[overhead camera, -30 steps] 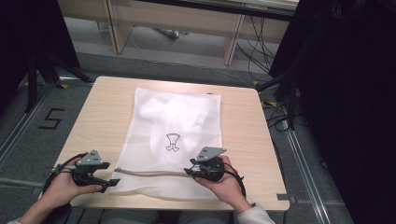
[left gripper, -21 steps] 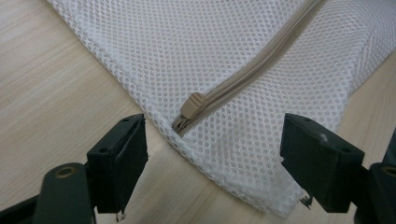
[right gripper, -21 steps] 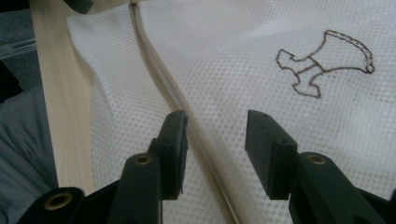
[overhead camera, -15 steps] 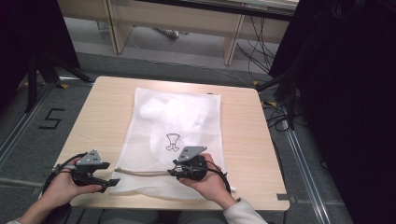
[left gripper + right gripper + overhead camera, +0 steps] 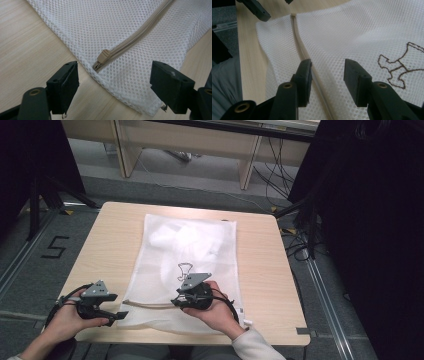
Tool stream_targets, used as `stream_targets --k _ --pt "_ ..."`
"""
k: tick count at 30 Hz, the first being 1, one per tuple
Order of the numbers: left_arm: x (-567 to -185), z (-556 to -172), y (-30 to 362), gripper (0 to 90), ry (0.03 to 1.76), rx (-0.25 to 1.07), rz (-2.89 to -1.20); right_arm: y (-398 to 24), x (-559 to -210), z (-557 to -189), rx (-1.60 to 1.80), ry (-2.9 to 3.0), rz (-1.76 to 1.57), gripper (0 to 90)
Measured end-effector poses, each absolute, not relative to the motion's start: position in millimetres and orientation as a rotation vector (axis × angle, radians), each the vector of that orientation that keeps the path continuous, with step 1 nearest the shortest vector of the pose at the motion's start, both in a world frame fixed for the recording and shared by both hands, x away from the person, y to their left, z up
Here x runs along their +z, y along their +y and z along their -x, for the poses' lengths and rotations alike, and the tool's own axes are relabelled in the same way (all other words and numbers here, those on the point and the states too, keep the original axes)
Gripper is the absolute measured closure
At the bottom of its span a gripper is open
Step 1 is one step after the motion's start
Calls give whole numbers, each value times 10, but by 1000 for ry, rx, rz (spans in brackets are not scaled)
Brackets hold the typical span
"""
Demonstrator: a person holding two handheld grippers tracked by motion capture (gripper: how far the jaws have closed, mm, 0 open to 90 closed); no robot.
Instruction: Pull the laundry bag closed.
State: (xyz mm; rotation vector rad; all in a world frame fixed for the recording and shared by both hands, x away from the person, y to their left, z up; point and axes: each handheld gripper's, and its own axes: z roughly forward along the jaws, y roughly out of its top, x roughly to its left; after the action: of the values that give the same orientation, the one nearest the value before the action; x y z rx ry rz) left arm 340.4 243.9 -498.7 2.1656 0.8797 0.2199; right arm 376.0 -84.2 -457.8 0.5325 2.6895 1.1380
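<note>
two grippers work along one line: the beige zipper [image 5: 150, 304] that runs across the near end of the white mesh bag [image 5: 190, 245], its long axis going from one hand toward the other. the zipper pull [image 5: 103, 55] sits at the zipper's left end, just ahead of the left gripper [image 5: 113, 85], whose jaws stand wide and empty on either side of it. the right gripper [image 5: 327, 80] hovers over the zipper farther along, toward its right end, jaws wide, pinching nothing. by my reading the left hand is nearer the pull.
</note>
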Motion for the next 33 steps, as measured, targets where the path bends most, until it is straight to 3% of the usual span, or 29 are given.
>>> stream_targets --k 33 --pt "-4985 -3403 2444 232 876 216 -2162 -325 -4607 -3813 1125 2766 -400 582"
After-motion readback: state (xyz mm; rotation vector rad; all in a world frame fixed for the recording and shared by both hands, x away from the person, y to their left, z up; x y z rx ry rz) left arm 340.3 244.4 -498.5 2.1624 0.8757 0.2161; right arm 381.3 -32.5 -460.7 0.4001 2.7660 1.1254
